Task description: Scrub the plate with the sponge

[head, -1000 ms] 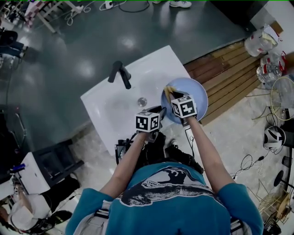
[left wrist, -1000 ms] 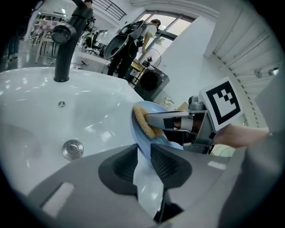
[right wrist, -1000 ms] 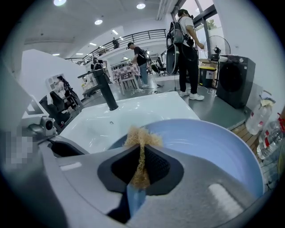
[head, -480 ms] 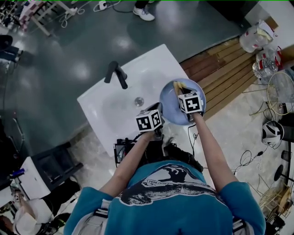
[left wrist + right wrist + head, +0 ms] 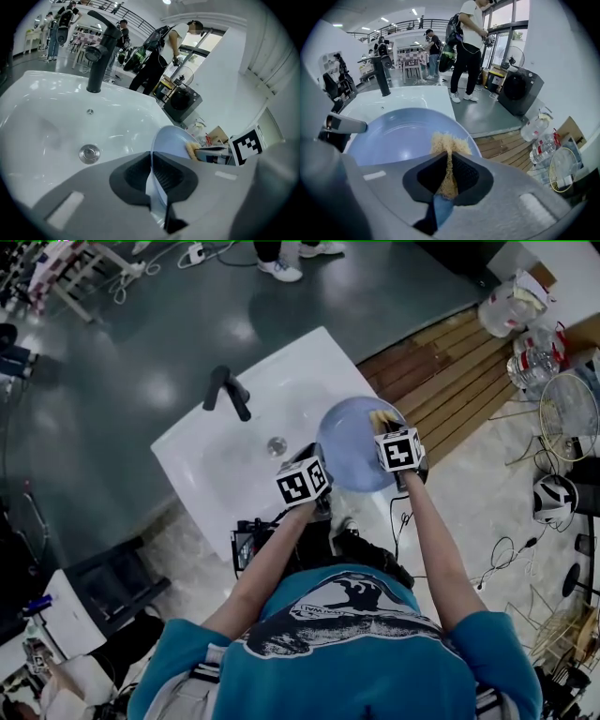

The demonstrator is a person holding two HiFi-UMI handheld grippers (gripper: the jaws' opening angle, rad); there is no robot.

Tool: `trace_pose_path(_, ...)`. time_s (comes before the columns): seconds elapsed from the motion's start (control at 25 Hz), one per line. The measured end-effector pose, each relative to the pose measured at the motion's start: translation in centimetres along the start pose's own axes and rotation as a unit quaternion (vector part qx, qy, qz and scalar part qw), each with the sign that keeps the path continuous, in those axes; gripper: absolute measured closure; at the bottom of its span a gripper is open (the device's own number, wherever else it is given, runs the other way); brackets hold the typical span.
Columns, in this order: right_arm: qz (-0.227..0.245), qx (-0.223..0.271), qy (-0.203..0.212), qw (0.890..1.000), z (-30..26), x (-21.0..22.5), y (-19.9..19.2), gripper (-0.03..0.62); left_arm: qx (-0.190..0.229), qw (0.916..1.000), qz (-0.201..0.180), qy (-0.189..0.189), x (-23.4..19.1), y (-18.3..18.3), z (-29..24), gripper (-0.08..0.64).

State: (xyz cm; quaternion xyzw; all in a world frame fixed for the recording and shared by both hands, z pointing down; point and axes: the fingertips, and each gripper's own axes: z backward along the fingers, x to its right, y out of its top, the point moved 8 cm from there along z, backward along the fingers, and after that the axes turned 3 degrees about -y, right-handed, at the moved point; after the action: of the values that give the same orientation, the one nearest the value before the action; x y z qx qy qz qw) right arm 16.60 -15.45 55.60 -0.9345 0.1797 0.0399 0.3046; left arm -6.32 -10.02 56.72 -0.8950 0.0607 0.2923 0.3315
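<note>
White sink (image 5: 211,451), grey floor (image 5: 131,343): L gripper (image 5: 151,177) just closed on plate (image 5: 349,442), R gripper (image 5: 448,177) clamps sponge (image 5: 448,143).

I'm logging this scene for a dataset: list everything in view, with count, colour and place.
plate: one, light blue, held over the sink's right end
sponge: one, yellow, at the plate's far-right rim
sink: one, white, below the plate
faucet: one, black, on the sink's far rim
drain: one, metal, mid-basin
wooden decking: one, brown, right of the sink
plastic bottles: several, clear, beyond the decking
fan: one, white wire, floor at far right
bystanders: several, nearest in white top, past the sink
left gripper: one, grey, jaws just closed onto the plate's rim
right gripper: one, grey, jaws shut on the sponge
</note>
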Motion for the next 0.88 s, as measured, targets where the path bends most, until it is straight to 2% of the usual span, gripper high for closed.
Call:
trace_pose_path(0.2,-0.031,-0.047,0.008,0.998,0.0,0.0,-1.6,0.560,-0.001,1.0000,0.003,-0.005,0.1,0.0,0.0,0.532)
trace_pose_path(0.4,-0.036,-0.009,0.012,0.999,1.1,-0.2,-0.4,0.561,-0.001,0.9999,0.013,-0.009,0.2,-0.2,0.1,0.531)
trace_pose_path(0.56,-0.037,0.015,0.072,0.997,2.0,-3.5,0.7,0.561,-0.001,0.9998,0.017,-0.010,0.1,-0.2,0.0,0.531)
trace_pose_path(0.72,-0.056,0.029,0.135,0.989,2.3,-7.7,1.4,0.563,-0.003,0.9997,0.021,-0.012,0.1,-0.2,0.0,0.531)
trace_pose_path(0.88,-0.056,0.024,0.168,0.984,2.0,-10.9,1.5,0.563,-0.003,0.9997,0.022,-0.013,0.0,-0.3,0.0,0.531)
